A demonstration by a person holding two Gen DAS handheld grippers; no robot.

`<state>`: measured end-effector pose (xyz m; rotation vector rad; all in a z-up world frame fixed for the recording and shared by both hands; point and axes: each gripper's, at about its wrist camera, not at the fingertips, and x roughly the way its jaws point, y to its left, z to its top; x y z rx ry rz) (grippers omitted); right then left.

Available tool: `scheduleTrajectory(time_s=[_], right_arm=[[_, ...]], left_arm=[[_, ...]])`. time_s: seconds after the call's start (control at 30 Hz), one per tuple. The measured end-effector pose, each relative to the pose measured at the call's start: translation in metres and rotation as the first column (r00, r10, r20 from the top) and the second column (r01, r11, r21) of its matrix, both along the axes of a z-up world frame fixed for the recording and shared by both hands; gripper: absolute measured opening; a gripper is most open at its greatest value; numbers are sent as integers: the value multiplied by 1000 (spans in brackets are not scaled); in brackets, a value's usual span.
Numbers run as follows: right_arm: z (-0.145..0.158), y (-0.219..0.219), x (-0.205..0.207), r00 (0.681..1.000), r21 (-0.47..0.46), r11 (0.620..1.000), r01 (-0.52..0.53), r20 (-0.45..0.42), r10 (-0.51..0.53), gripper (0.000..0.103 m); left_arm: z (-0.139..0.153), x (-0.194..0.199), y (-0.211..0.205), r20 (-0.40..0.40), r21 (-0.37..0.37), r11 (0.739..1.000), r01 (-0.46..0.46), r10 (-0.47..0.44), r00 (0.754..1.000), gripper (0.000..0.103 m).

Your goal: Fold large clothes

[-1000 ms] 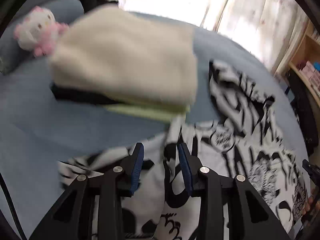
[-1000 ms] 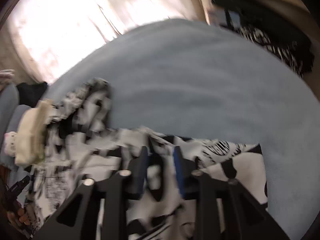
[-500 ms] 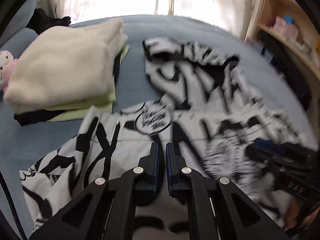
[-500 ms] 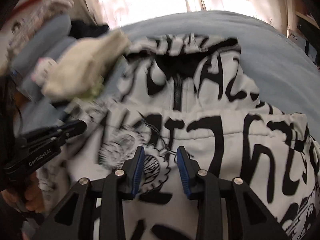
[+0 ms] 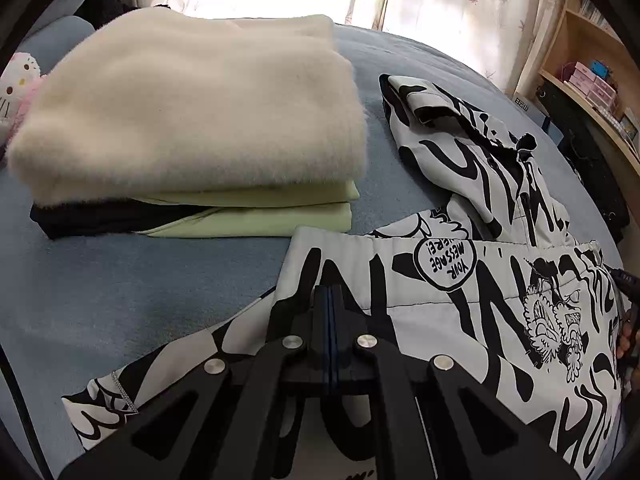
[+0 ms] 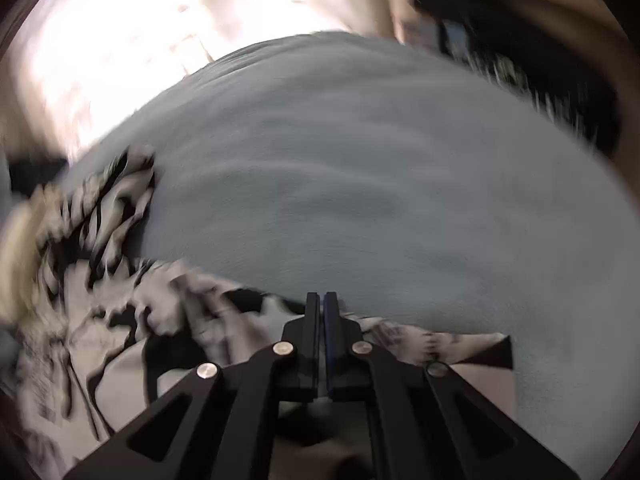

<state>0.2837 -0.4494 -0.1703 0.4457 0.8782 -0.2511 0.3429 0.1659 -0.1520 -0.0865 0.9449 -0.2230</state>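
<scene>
Where my left wrist camera looks down its fingers, my left gripper (image 5: 331, 294) has just been closing and its jaws now stand pressed together over the black-and-white graffiti-print padded jacket (image 5: 472, 320); whether fabric is pinched between the pads I cannot tell. The jacket lies on the light blue bed cover (image 5: 120, 292), spread toward the bed's right edge, its folded-over edge just ahead of my fingertips. Toward the bed's far left corner sits a stack of folded clothes: a cream fleece garment (image 5: 192, 108) on top, a pale green garment (image 5: 256, 216) and a black garment (image 5: 92, 218) beneath it. The stack is near the jacket but apart from it. A white and pink plush toy (image 5: 18, 84) lies at the left edge. A wooden shelf (image 5: 588, 68) stands beyond the right side.

In the right wrist view, which is blurred, my right gripper (image 6: 321, 300) has likewise just been closing, its jaws together at the jacket's far edge; a pinch cannot be confirmed. Bare blue cover fills the area beyond.
</scene>
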Motion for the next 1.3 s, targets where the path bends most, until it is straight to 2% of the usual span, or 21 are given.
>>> scheduleTrajectory(time_s=[0.03, 0.07, 0.2, 0.3, 0.43, 0.47, 0.53, 0.7, 0.8, 0.83, 0.9, 1.0, 1.03, 1.07, 1.1, 1.17, 1.27, 1.3], right_arm=[[-1, -10, -3, 1000, 48, 999, 21, 10, -21, 0], [0, -11, -3, 999, 51, 998, 30, 8, -31, 0], [16, 9, -4, 1000, -43, 999, -11, -9, 10, 2], [33, 24, -14, 999, -61, 997, -38, 6, 39, 2], [65, 72, -28, 991, -35, 991, -126, 32, 127, 3], [70, 88, -31, 985, -20, 986, -165, 39, 166, 3], [79, 126, -38, 968, 4, 969, -247, 38, 247, 3], [70, 217, -60, 915, 139, 905, -403, 51, 400, 3], [43, 246, -69, 899, 161, 887, -433, 5, 438, 3], [35, 248, -71, 899, 151, 889, -432, -8, 439, 3], [24, 237, -76, 897, 173, 883, -435, 2, 442, 0], [27, 208, -85, 898, 227, 872, -434, 33, 439, 0], [32, 198, -90, 908, 169, 893, -417, 22, 419, 0], [38, 187, -97, 919, 68, 917, -392, -4, 393, 0], [40, 178, -100, 929, -5, 930, -368, -34, 367, 5], [39, 146, -110, 954, -163, 942, -292, -116, 276, 7], [34, 83, -128, 976, -218, 959, -183, -157, 151, 6], [34, 63, -135, 981, -213, 965, -150, -151, 119, 2]], left_arm=[[0, 0, 0, -3, 1, 1000, 0, 0, 1000, 1], [1, 1, 1, -4, -3, 1000, 0, 0, 1000, 1], [9, 1, 2, -28, -6, 1000, -8, 8, 1000, 1], [27, -11, -4, -24, 46, 999, -24, 25, 999, 2], [62, -48, -25, 4, 100, 995, -5, 5, 1000, 4], [69, -60, -34, 13, 100, 995, 10, -11, 1000, 4], [79, -87, -59, 28, 54, 997, 60, -61, 998, 8], [62, -133, -132, -10, -66, 987, 148, -149, 989, 8], [33, -149, -161, -75, -119, 980, 158, -168, 983, 8], [22, -152, -167, -97, -108, 983, 150, -161, 982, 8], [8, -156, -170, -90, -39, 990, 136, -139, 986, 7], [10, -160, -152, -57, 91, 993, 78, -73, 996, 7], [11, -158, -141, -55, 117, 992, 56, -50, 997, 7], [11, -157, -126, -51, 137, 990, 30, -23, 998, 7], [12, -157, -106, -43, 170, 985, -10, 18, 999, 7], [15, -156, -72, -30, 202, 977, -73, 81, 996, 7], [20, -157, -12, -6, 252, 946, -204, 212, 977, 7], [21, -159, 8, -8, 238, 944, -229, 237, 971, 7]])
